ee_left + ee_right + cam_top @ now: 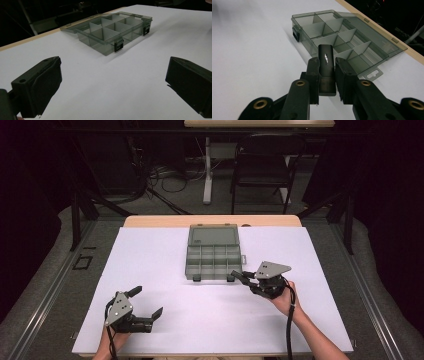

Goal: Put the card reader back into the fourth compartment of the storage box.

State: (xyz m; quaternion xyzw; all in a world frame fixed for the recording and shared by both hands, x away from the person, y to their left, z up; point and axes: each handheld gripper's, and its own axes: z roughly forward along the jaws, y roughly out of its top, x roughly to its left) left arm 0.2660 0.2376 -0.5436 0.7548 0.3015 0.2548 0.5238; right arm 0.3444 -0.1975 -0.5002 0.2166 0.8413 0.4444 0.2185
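A smoky grey compartment box (214, 262) lies open at the middle of the white table, its lid (213, 236) flat behind it and its compartments looking empty. My right gripper (239, 277) hovers just right of the box's front corner, shut on a small black oblong block (325, 58) that sticks out past the fingertips toward the box (342, 37). My left gripper (147, 301) rests near the front left of the table, open with nothing between its jaws. In the left gripper view that gripper (113, 75) faces the box (112, 30) from a distance.
A white sheet (200, 320) covers the table, with a wooden edge (160, 221) showing at the far side. A black folding chair (262, 165) and a table leg (207, 175) stand on the floor beyond. Dark frame posts flank both sides.
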